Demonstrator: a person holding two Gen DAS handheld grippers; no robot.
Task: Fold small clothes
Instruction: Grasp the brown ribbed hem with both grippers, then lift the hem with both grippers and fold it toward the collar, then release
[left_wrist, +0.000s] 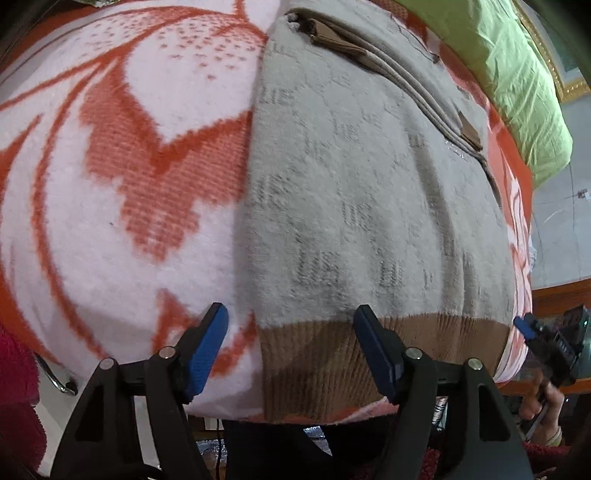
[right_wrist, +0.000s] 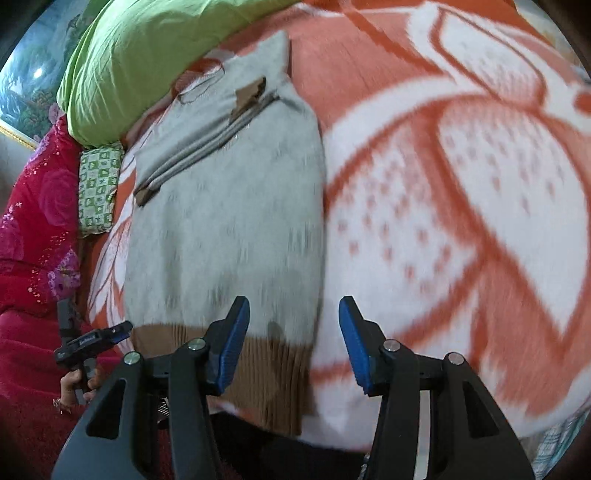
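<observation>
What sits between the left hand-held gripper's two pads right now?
In the left wrist view, the open left hand-held gripper frames the grey sweater's left edge and brown hem corner, plus a strip of orange-and-white blanket. Nothing is gripped.

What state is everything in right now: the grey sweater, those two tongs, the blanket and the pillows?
Grey sweater: folded lengthwise, lying flat, brown hem nearest, not held.
Left tongs: open, empty, above the sweater's hem edge.
Right tongs: open, empty, over the sweater's other edge.
Orange-and-white blanket: spread flat under the sweater.
Green pillow: lying beyond the sweater.
</observation>
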